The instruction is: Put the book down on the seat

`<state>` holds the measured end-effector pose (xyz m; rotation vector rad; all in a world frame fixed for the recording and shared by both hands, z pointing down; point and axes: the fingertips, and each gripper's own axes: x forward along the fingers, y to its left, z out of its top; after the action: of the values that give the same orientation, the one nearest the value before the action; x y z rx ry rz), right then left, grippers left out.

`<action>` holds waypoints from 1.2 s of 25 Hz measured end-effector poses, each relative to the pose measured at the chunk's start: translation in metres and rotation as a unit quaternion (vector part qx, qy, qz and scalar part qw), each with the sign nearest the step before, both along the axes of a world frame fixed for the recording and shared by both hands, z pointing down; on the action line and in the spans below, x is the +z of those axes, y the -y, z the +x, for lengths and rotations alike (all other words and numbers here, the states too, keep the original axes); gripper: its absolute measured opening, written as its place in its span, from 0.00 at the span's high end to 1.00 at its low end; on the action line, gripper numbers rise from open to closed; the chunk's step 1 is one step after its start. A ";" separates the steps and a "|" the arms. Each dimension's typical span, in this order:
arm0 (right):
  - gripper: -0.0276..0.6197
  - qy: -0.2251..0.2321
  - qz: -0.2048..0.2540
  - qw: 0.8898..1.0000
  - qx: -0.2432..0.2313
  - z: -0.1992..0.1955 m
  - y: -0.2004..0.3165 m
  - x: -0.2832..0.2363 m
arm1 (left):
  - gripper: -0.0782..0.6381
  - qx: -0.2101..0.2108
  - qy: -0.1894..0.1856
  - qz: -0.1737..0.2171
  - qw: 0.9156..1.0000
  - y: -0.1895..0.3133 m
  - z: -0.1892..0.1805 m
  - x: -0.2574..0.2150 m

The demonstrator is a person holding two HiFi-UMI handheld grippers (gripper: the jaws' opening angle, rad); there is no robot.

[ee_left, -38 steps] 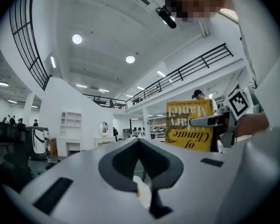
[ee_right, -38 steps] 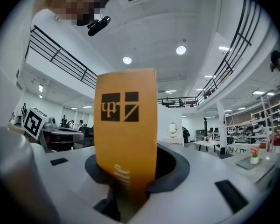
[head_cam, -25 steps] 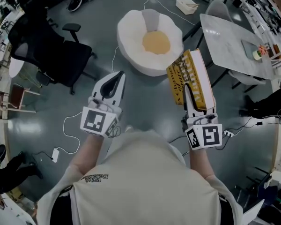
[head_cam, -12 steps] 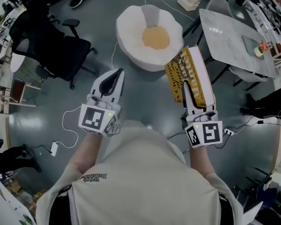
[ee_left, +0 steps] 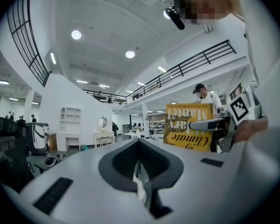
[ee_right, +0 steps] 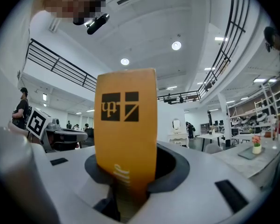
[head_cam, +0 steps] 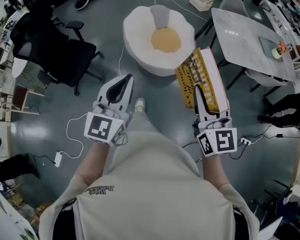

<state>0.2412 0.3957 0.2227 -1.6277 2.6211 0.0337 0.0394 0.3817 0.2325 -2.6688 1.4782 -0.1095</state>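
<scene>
A yellow book [head_cam: 196,76] with white page edges stands upright in my right gripper [head_cam: 199,92], whose jaws are shut on its lower end. In the right gripper view the book's orange spine [ee_right: 126,129] fills the middle, clamped between the jaws. The seat [head_cam: 135,36], a round white floor chair with a yellow cushion, lies ahead on the floor, beyond and left of the book. My left gripper [head_cam: 126,79] is held level at the left, shut and empty. From the left gripper view the book's cover [ee_left: 189,127] shows at the right.
A black office chair [head_cam: 50,49] stands at the left. A grey table [head_cam: 250,39] is at the right, close to the seat. White cables [head_cam: 72,139] trail over the grey floor. A white box [head_cam: 200,3] sits behind the seat. A person's shoe [head_cam: 139,104] shows between the grippers.
Both grippers and the book keep their pose. The seat has shifted slightly in view, and a shoe has come into sight between the grippers.
</scene>
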 end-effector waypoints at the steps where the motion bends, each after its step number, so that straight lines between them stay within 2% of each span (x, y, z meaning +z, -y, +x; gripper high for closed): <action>1: 0.73 -0.002 0.001 1.000 0.001 0.001 0.002 0.002 | 0.88 0.005 0.007 0.005 1.000 0.001 0.003 0.001; 5: 0.73 -0.008 0.010 1.000 0.010 0.006 0.016 0.010 | 0.88 0.007 0.022 0.014 1.000 0.013 0.009 0.011; 11: 0.73 -0.007 0.001 1.000 0.009 -0.002 0.052 0.029 | 0.88 0.003 0.011 0.007 1.000 0.048 0.000 0.029; 18: 0.73 -0.016 -0.018 1.000 0.002 -0.028 0.111 0.043 | 0.88 -0.011 0.007 0.010 1.000 0.104 -0.032 0.040; 25: 0.73 -0.007 -0.009 1.000 -0.011 -0.061 0.176 0.034 | 0.88 -0.023 0.011 -0.015 1.000 0.170 -0.066 0.049; 30: 0.73 -0.011 -0.036 0.999 -0.011 -0.078 0.232 0.045 | 0.88 -0.021 0.013 -0.029 0.999 0.226 -0.082 0.054</action>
<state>0.1636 0.1634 0.2679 -1.6297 2.6865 -0.0443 -0.0425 0.1560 0.2870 -2.6716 1.5463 -0.1934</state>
